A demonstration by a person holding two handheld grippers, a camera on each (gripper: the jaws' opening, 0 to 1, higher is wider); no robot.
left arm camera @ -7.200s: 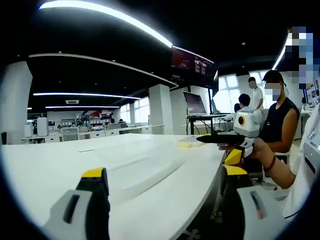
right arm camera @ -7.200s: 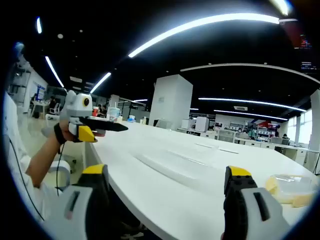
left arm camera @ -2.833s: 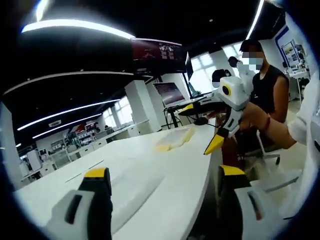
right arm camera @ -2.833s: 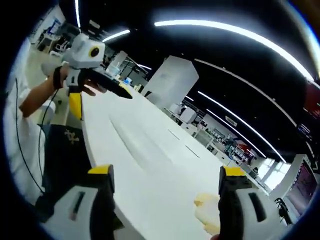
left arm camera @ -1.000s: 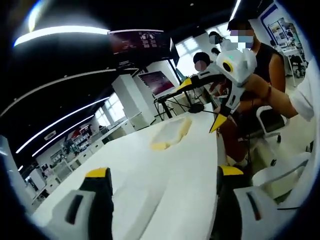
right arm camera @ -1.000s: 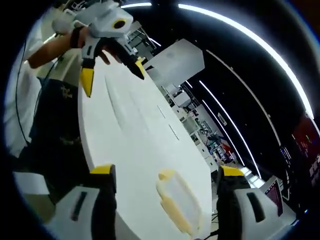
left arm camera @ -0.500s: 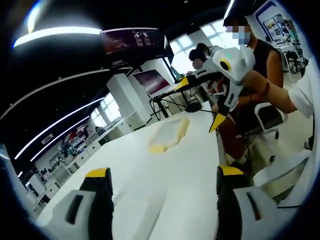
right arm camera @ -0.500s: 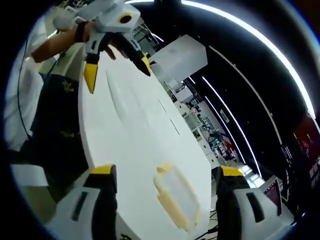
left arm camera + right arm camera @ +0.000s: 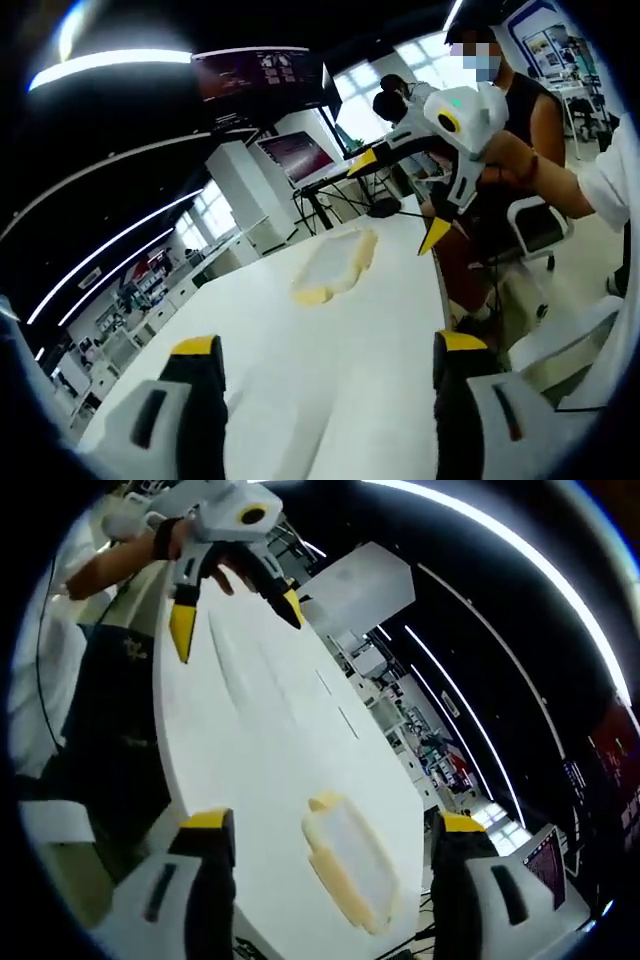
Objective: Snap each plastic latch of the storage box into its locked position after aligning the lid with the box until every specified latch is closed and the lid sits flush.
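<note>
In the left gripper view, the left gripper (image 9: pixel 318 360) was spread wide, its two yellow-tipped jaws well apart with nothing between them and nothing touching them; they hung above the white table (image 9: pixel 330 400). The storage box (image 9: pixel 333 264), a clear box with yellow latches at its ends, lay flat on the table well ahead of those jaws and a little beyond their midline. Further on, above and to the right of the box, the right gripper (image 9: pixel 400 200) was gripped by a hand (image 9: pixel 510 160), its jaws also wide apart and empty, off the table's surface.

In the right gripper view, the right gripper (image 9: pixel 320 830) stood fully spread, holding nothing. The storage box (image 9: pixel 350 875) lay on the table (image 9: pixel 250 730) just ahead of and between its jaws, apart from both. Its lid looked to be resting on top; whether any latch was snapped down could not be told. Far ahead and to the upper left, the left gripper (image 9: pixel 235 605) hung wide open over the table's far end, held by a hand (image 9: pixel 215 565).
</note>
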